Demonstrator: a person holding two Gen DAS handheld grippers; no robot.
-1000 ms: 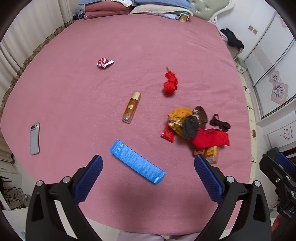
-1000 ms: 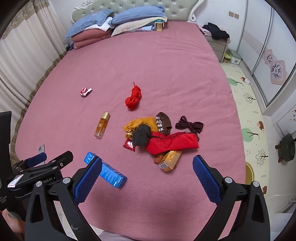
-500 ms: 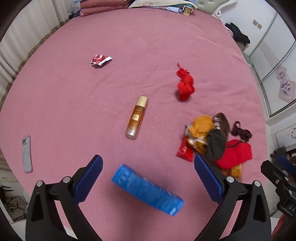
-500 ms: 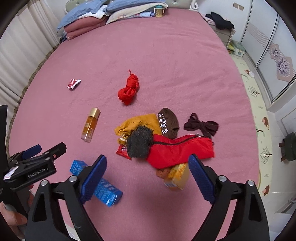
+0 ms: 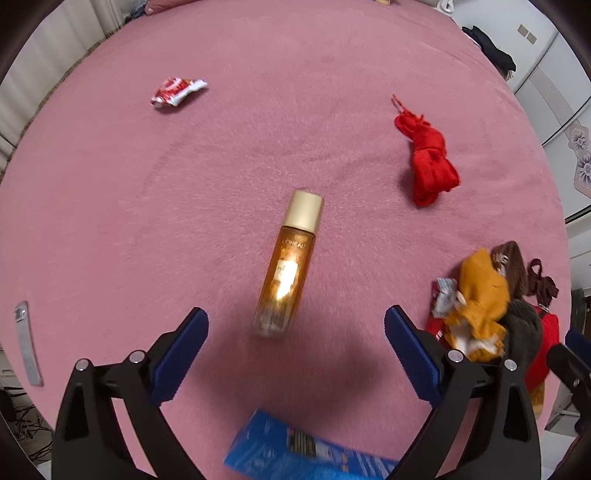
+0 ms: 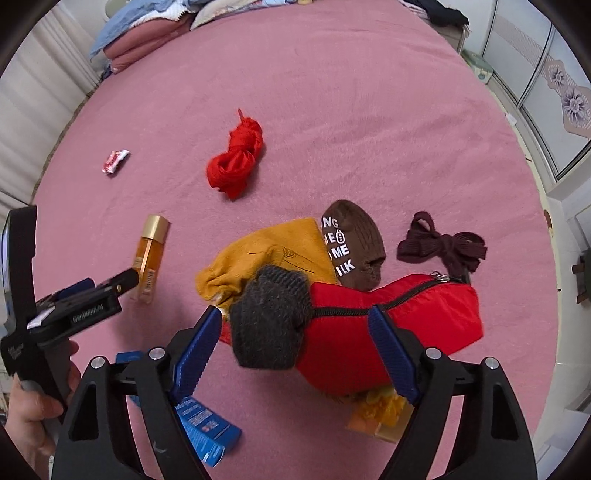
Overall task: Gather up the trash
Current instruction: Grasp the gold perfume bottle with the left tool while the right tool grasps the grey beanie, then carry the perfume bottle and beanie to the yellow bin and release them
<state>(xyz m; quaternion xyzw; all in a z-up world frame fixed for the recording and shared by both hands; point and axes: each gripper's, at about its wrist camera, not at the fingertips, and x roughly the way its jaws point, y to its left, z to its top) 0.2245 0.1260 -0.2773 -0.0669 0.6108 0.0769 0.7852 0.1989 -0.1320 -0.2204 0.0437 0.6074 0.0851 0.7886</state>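
On the pink bed (image 5: 147,206), both tongs are held wide: left tongs (image 5: 295,354) near the bottle (image 5: 286,266), right tongs (image 6: 295,350) over the red pouch (image 6: 399,325).

A wide bed (image 5: 258,110) under a pink cover carries everything here: an amber bottle (image 5: 286,264) with a gold cap lies near the middle, a crumpled red-and-white wrapper (image 5: 177,90) far off toward the pillows (image 6: 147,26), and a red bundle of cord (image 5: 430,162) well apart from both. Near the foot lie a blue box (image 5: 295,456), a phone (image 5: 26,343) at the edge, and 1 heap: a mustard cloth (image 6: 266,254), brown beanie (image 6: 351,243), grey knit (image 6: 271,317), red zip pouch (image 6: 388,325), a dark maroon bow (image 6: 439,247) beside it.
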